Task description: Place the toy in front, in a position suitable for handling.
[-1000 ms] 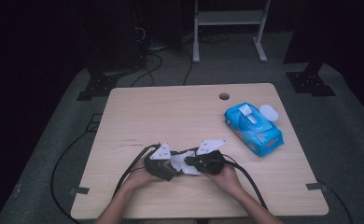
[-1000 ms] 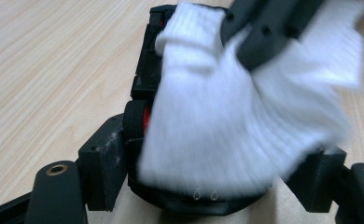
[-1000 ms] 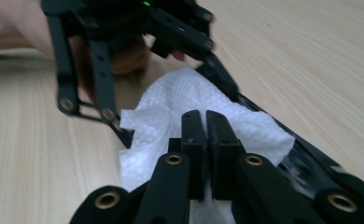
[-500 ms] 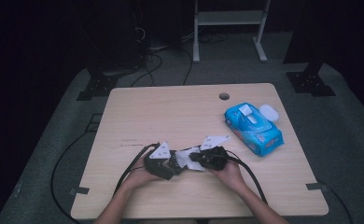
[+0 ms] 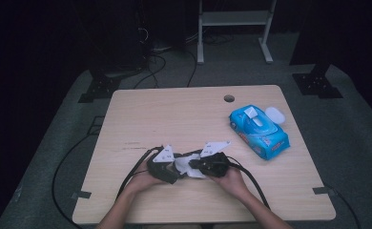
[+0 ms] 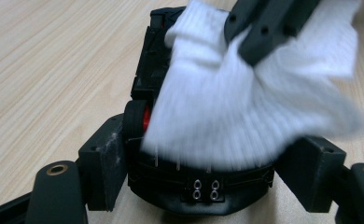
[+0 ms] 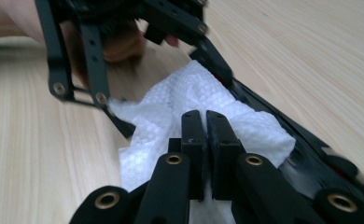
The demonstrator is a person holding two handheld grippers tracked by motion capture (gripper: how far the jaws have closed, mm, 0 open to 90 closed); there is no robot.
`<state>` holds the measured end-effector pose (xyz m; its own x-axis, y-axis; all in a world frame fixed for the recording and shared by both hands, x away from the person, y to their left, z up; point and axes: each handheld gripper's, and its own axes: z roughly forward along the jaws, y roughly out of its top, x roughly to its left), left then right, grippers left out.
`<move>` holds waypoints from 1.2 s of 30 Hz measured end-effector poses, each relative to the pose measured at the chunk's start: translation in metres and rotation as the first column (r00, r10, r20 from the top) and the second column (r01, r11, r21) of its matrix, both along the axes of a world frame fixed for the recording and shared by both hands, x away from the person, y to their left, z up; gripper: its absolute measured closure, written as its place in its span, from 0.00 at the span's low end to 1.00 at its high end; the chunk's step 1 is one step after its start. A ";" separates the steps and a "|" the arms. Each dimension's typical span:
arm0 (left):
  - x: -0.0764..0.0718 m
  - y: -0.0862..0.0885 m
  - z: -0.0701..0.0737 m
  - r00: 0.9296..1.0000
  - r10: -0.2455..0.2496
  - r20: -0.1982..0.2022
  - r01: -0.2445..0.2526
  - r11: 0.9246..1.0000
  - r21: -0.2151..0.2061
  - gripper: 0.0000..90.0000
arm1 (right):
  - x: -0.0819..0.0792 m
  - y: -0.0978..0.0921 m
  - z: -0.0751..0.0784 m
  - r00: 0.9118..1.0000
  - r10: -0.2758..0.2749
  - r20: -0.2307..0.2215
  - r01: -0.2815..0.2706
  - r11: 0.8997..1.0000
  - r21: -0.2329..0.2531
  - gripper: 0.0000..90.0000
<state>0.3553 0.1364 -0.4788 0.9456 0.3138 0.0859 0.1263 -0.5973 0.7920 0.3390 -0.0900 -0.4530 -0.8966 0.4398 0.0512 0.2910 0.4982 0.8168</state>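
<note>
No text, brand or number can be read anywhere. The blue wipes pack [image 5: 259,131] carries printed marks along its side (red and white, too small and blurred to make out), and the grippers bear no legible label.

I work in a dim lab or studio. My wooden table [image 5: 174,114] sits on grey carpet [image 5: 356,129], with cables [image 5: 150,62], black stand bases [image 5: 316,83] and a white rack [image 5: 234,21] behind.
</note>
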 end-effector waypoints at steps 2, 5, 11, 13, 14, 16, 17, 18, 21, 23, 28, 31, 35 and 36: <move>0.000 0.000 0.000 1.000 0.001 -0.001 -0.001 1.000 -0.003 0.27 | 0.001 0.007 0.001 1.000 0.008 0.003 -0.008 1.000 0.001 0.96; -0.001 -0.001 0.001 1.000 -0.003 0.008 0.003 1.000 0.005 0.27 | 0.007 0.018 0.004 1.000 0.006 0.012 -0.006 1.000 0.002 0.96; 0.000 -0.001 0.001 1.000 -0.006 0.011 0.006 1.000 0.005 0.27 | 0.021 0.027 0.005 1.000 -0.019 0.005 0.019 1.000 0.007 0.96; 0.000 -0.001 0.001 1.000 -0.007 0.012 0.007 1.000 0.005 0.27 | 0.025 0.026 0.005 1.000 -0.029 0.005 0.029 1.000 0.005 0.96; 0.000 -0.001 0.000 1.000 -0.006 0.011 0.006 1.000 0.000 0.27 | 0.027 0.025 0.005 0.999 -0.038 0.002 0.038 0.999 0.005 0.96; 0.000 0.000 0.000 1.000 -0.007 0.012 0.007 1.000 0.002 0.27 | 0.031 0.020 0.005 0.999 -0.051 0.003 0.051 0.999 0.003 0.96; 0.000 0.000 0.000 1.000 -0.008 0.014 0.007 1.000 0.003 0.27 | 0.032 0.019 0.005 0.998 -0.062 0.004 0.062 0.998 0.001 0.96; 0.000 0.000 0.000 1.000 -0.008 0.014 0.008 1.000 0.003 0.27 | 0.032 0.016 0.005 0.997 -0.073 0.008 0.073 0.997 -0.011 0.96; 0.000 0.000 0.000 1.000 -0.008 0.015 0.008 1.000 0.002 0.27 | 0.036 0.007 0.004 0.995 -0.098 0.003 0.098 0.995 -0.019 0.96; 0.000 0.000 0.000 1.000 -0.010 0.014 0.010 1.000 0.002 0.27 | 0.036 -0.001 0.003 0.994 -0.111 0.001 0.111 0.994 -0.023 0.96; 0.000 0.000 0.000 1.000 -0.011 0.016 0.011 1.000 0.006 0.27 | 0.028 -0.011 0.001 0.994 -0.107 -0.010 0.107 0.994 -0.014 0.96; 0.000 -0.001 0.000 1.000 -0.010 0.022 0.010 1.000 0.009 0.27 | 0.023 -0.004 0.002 0.997 -0.076 -0.004 0.076 0.997 -0.011 0.96; -0.001 -0.001 -0.001 1.000 -0.007 0.023 0.007 1.000 0.015 0.27 | 0.020 0.013 0.003 0.999 -0.046 -0.003 0.046 0.999 -0.002 0.96; -0.001 -0.001 -0.001 1.000 -0.010 0.028 0.009 1.000 0.016 0.27 | 0.021 0.017 0.003 0.999 -0.041 -0.001 0.041 0.999 -0.002 0.96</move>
<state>0.3547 0.1349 -0.4796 0.9456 0.3031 0.1178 0.0981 -0.6112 0.7854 0.3595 -0.0731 -0.4498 -0.8778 0.4762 0.0515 0.3122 0.4873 0.8155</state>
